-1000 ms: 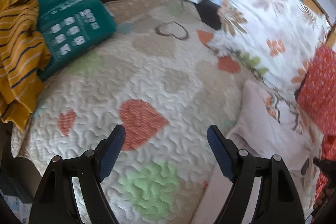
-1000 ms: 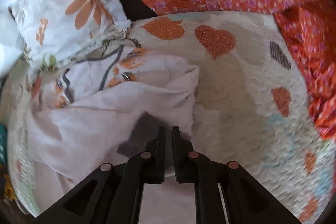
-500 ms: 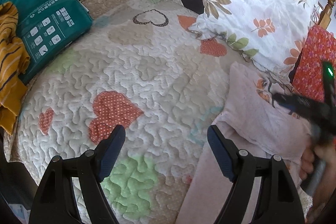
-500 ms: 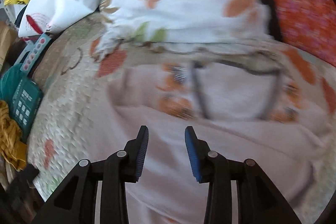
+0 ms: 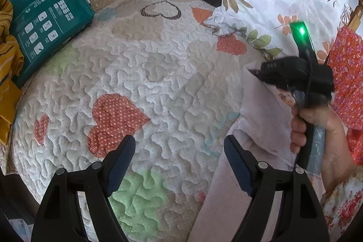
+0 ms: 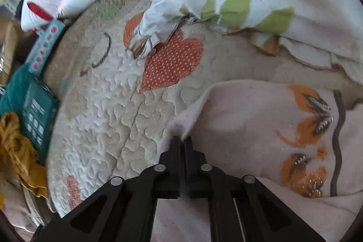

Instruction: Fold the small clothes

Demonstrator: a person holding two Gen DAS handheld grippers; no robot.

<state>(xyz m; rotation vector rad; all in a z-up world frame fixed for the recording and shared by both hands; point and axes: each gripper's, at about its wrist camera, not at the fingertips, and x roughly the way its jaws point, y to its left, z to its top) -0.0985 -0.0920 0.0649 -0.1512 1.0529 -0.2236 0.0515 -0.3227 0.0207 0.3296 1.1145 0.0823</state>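
I'm pinching the corner of the pale pink garment (image 6: 261,119) with my right gripper (image 6: 182,140), garment lying on the quilt (image 5: 158,83). My left gripper (image 5: 179,158) is hanging spread over bare quilt. Probably needs the other corner next.

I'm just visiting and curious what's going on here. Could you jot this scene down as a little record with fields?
surface: quilt with heart patches
garment: pale pink top, orange print, lying on the quilt
right gripper: shut on an edge of the top
left gripper: open, empty, above the quilt
nearby: floral pillow, teal pack, mustard cloth
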